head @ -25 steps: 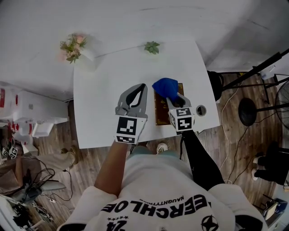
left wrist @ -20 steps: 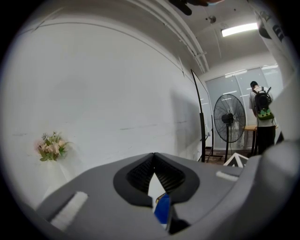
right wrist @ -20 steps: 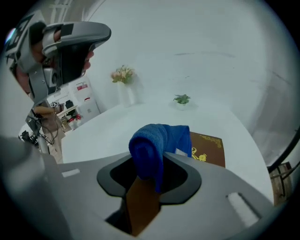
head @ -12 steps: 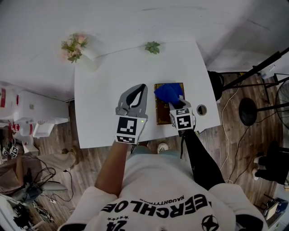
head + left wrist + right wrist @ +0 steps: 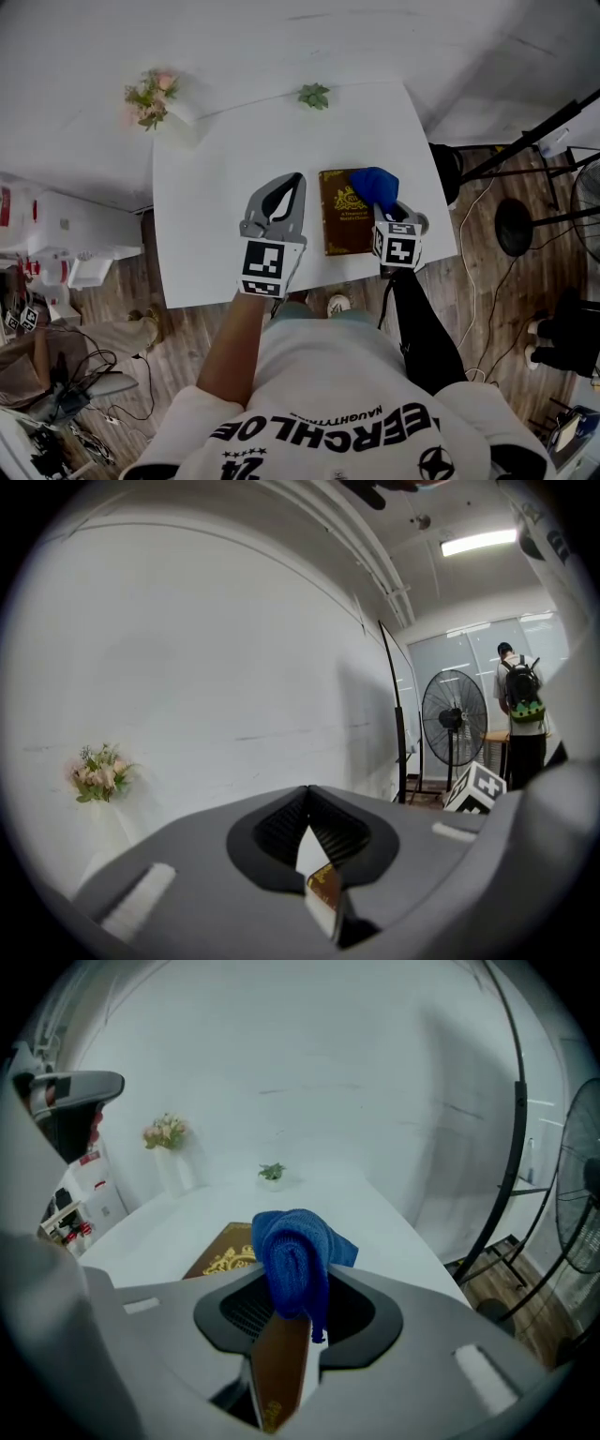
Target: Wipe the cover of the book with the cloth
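A brown book [image 5: 342,214] with a gold emblem lies on the white table [image 5: 216,187], right of the middle. My right gripper [image 5: 380,200] is shut on a bunched blue cloth [image 5: 374,185], which rests at the book's upper right corner. In the right gripper view the cloth [image 5: 292,1255] hangs between the jaws, with the book [image 5: 223,1254] beneath and to the left. My left gripper [image 5: 292,184] hovers over the bare table just left of the book, its jaws shut with nothing in them. A corner of the book [image 5: 323,883] shows through the left jaws.
A vase of flowers [image 5: 150,97] and a small green plant [image 5: 314,96] stand along the table's far edge. Dark stand legs [image 5: 525,150] and cables are on the wooden floor to the right. A fan [image 5: 454,714] and a person with a backpack [image 5: 520,705] are beyond the table.
My right gripper has slid the blue cloth rightward across the book, from its upper left to its right edge, uncovering the gold emblem. The left gripper has stayed put.
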